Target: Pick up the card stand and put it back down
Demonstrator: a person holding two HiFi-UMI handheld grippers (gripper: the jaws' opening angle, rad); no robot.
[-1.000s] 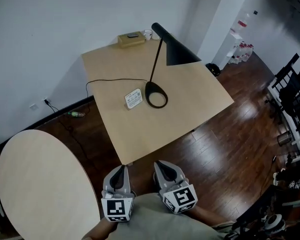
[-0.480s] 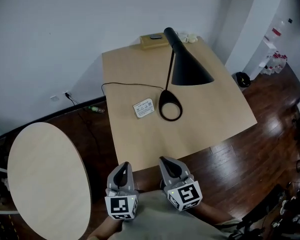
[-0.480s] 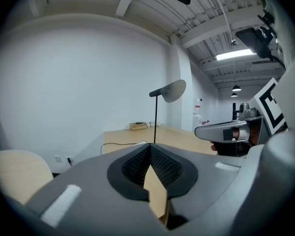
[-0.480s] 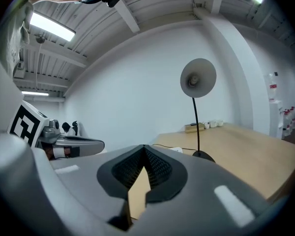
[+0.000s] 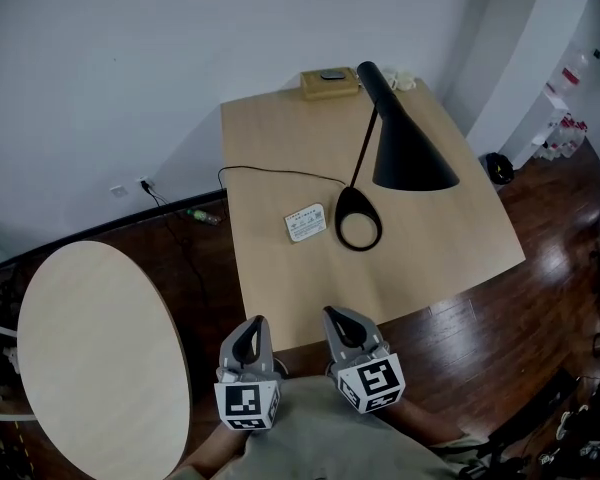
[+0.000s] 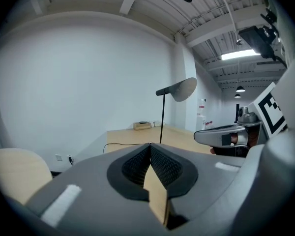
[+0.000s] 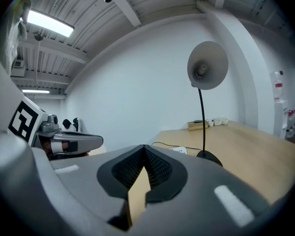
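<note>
Lowest in the head view, at bottom centre: left gripper [image 5: 252, 320] and right gripper [image 5: 335, 313], side by side, hanging short of the near edge of the square table [image 5: 280, 293]. Both shut tight, pads meeting in each gripper view, nothing between them.

Further up, near the middle of the frame: card stand [image 5: 306, 222], small and white, resting on the tabletop well apart from both grippers. Sits just left of the ring base [image 5: 359, 232] of the black lamp, too close to tell whether touching.

Beyond that, a black cable [image 5: 280, 173] curving across the wood toward upper left, the lamp shade [image 5: 412, 158] leaning right, and a tan box [image 5: 330, 82] at the far edge, upper centre.

Looks like the approach step, pickup not yet begun. Next move probably calls for carrying one gripper forward over the table, spreading its jaws before arrival, then closing on the stand from its free left side to keep clear of base and cable
</note>
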